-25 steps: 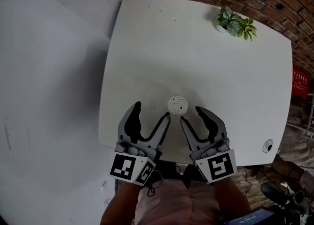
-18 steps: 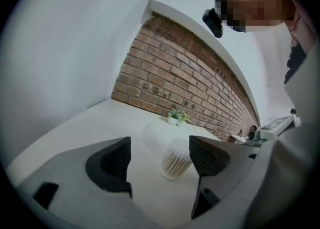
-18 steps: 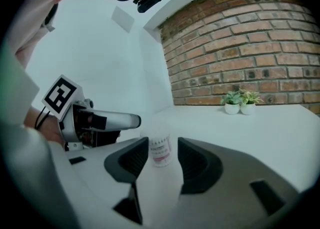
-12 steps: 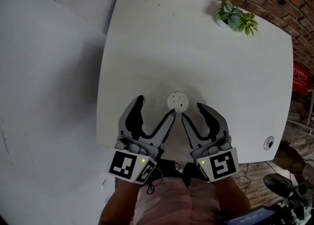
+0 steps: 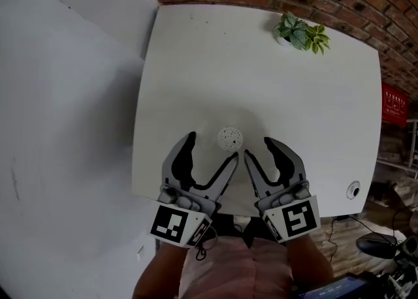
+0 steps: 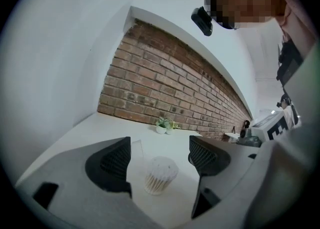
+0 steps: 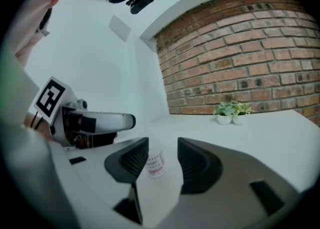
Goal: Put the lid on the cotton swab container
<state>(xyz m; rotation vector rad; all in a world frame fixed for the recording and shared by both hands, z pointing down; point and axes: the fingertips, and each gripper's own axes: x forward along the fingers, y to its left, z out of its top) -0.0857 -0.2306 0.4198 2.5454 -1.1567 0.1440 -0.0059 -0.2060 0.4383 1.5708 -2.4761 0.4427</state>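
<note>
1. The container (image 5: 230,138) stands upright on the white table (image 5: 261,76), in the half nearer the person. It is just beyond the tips of both claws and between them.
2. The left claw (image 5: 211,147) is spread wide and holds nothing. In the left gripper view the container sits ahead in the gap, clear of both pads.
3. The right claw (image 5: 258,148) is likewise wide open and empty. The right gripper view shows the container's labelled side beyond its jaws, untouched.
4. No separate lid can be made out in any view, and I cannot tell whether a clear one already sits on the container. The swab tips show from above.
5. Risk: the container looks light and narrow. A claw closing off-centre, or one jaw arriving first, would likely shove or tip it and spill swabs over the table.
6. Risk: the two claws' inner jaws nearly meet in front of the container. If both go in at once, they could knock each other or pinch it askew.
7. Risk: a hard squeeze may buckle what looks like thin plastic, and a lid would then seat crooked.
8. Risk: a lid lowered tilted could catch on the swab tips and fail to close.
9. The plant (image 5: 299,32) is well apart at the far edge and poses no hazard.
</note>
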